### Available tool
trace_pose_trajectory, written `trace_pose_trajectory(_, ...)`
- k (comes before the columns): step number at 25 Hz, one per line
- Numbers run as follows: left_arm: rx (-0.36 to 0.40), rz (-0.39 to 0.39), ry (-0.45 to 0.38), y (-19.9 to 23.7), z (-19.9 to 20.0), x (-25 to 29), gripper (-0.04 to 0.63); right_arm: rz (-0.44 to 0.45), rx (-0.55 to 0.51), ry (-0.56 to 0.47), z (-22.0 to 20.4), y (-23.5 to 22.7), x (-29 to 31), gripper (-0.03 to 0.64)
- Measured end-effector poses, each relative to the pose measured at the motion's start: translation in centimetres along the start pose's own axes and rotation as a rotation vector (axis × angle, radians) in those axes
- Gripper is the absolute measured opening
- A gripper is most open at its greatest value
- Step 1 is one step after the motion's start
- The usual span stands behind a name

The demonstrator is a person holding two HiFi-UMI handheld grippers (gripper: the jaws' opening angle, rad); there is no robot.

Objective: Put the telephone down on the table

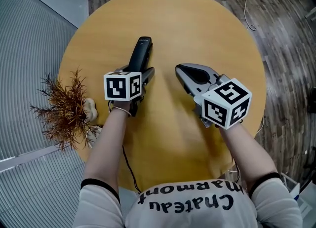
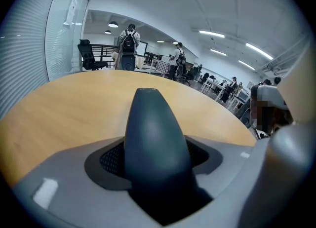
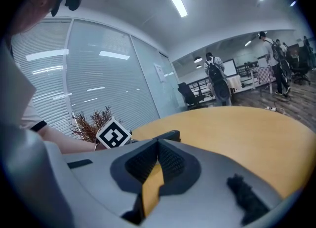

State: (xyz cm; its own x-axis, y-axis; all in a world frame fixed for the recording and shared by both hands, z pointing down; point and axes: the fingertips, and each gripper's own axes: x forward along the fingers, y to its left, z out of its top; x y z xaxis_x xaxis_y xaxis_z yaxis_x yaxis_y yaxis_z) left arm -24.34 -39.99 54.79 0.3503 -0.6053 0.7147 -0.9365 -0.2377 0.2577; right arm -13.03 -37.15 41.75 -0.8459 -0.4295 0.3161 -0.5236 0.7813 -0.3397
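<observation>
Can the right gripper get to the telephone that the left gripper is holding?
Probably yes. Only bare table lies between the right gripper and the telephone, whose far end sticks out free beyond the left gripper. The right jaws stand together, though, so they would have to open first.

Round yellow-wood surface (image 1: 207, 29); a dried reddish plant (image 1: 66, 111) sits at its left edge; a thin black cable (image 1: 129, 168) crosses its near edge.

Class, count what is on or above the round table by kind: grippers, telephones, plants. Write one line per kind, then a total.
grippers: 2 (left gripper, right gripper)
telephone: 1
dried plant: 1
total: 4
</observation>
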Motion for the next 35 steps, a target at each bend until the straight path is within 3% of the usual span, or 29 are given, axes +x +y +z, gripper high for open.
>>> trace_pose_trajectory(14, 0.028, 0.002, -0.015, -0.4, -0.1, 0.3, 0.330, -0.027, -0.004, 0.000, 0.0, 0.2, -1.5, 0.015)
trace_pose_trajectory(24, 0.018, 0.045, -0.017, -0.3, -0.3, 0.3, 0.329, -0.042, 0.006, 0.014, -0.6, 0.9, -1.9, 0.015)
trace_pose_trajectory(30, 0.062, 0.110, 0.012, -0.4, -0.7, 0.7, 0.359, -0.056, 0.021, 0.034, -1.3, 1.6, -2.7, 0.015)
trace_pose_trajectory(35, 0.102, 0.164, 0.043, -0.5, -1.1, 0.7, 0.424, -0.078, 0.029, 0.035, -1.3, 1.9, -4.3, 0.015)
